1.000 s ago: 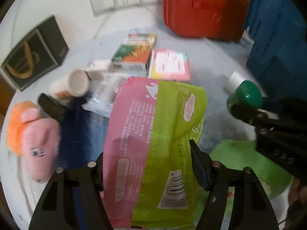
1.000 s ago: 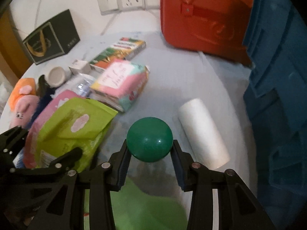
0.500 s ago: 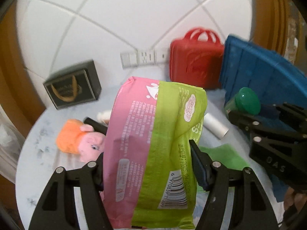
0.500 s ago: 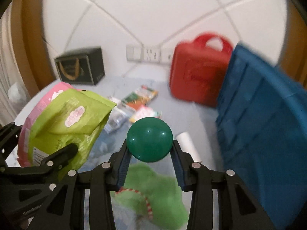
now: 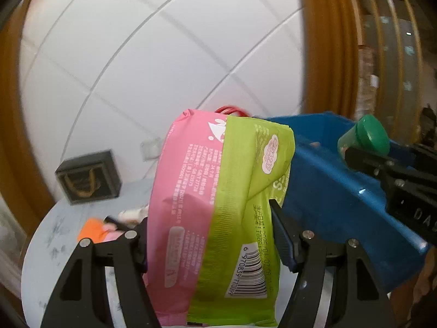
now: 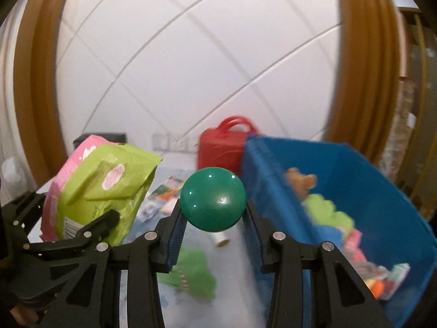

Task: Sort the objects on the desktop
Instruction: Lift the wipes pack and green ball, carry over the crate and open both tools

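Right wrist: right gripper [image 6: 213, 213] clamped on green-capped bottle [image 6: 213, 202] | left gripper [image 5: 210, 235] clamped on pink-green packet [image 5: 218, 207] | blue bin [image 6: 363, 175] part-filled | table [image 5: 54, 235] items left: boxes, roll, plush

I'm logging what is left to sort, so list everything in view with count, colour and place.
Packet: one, pink and green, in left claw.
Bottle: one, green cap, in right claw.
Bin: one, blue, right, holding mixed items.
Case: one, red, behind bin.
Box: one, black, by wall.
Roll: one, white, on table.
Cloth: one, green, on table.
Plush: one, orange and pink, on table.
Left claw: shut on packet.
Right claw: shut on bottle.
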